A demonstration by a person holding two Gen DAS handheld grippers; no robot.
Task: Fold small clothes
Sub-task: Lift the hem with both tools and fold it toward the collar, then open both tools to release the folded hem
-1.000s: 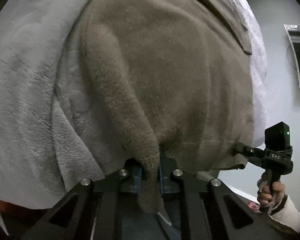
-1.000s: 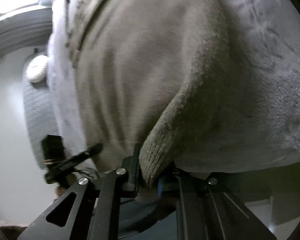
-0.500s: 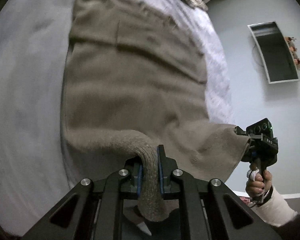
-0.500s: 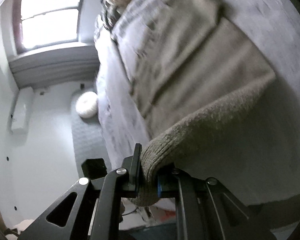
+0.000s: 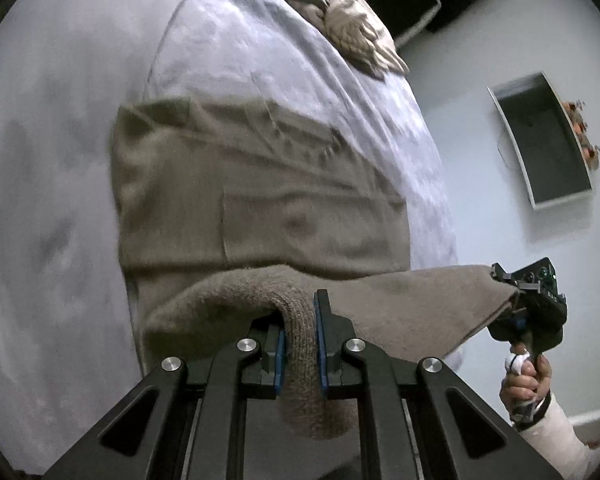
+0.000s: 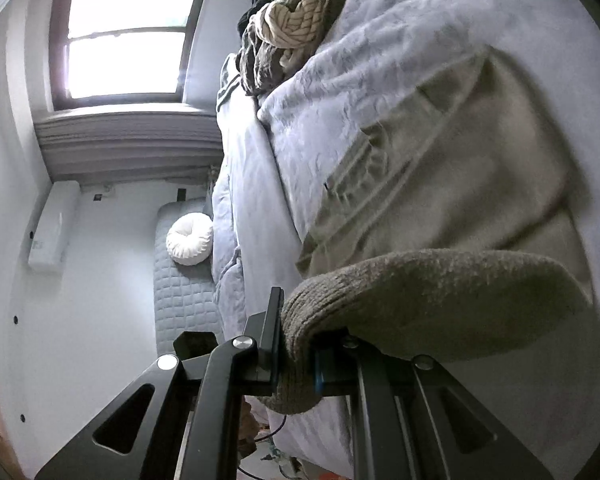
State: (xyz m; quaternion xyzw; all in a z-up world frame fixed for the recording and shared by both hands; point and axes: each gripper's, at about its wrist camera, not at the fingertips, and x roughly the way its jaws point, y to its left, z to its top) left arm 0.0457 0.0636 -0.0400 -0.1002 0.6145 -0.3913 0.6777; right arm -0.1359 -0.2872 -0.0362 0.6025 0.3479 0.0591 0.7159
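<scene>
Crowding my bed's far end, a heap of knitted brown clothes (image 5: 340, 12); both grippers (image 5: 299, 344) (image 6: 294, 354) pinch the taupe knitted sweater (image 5: 260, 208); only my right view shows the window (image 6: 124, 36).

You are working over a bed (image 5: 60, 200) covered by a pale grey, plush blanket (image 6: 380, 92) that spreads across nearly the whole surface. Directly on that blanket lies the tan knitted garment (image 5: 260, 200), most of it flat on the cover, while its near edge is raised off the bed. At the far end of the bed you have a heap of other clothes (image 6: 296, 12), beige chunky knit on top with darker pieces under it, resting on the blanket and well apart from the tan garment. Past the blanket's edge, grey bedding (image 6: 240, 184) hangs down the bed's side.
</scene>
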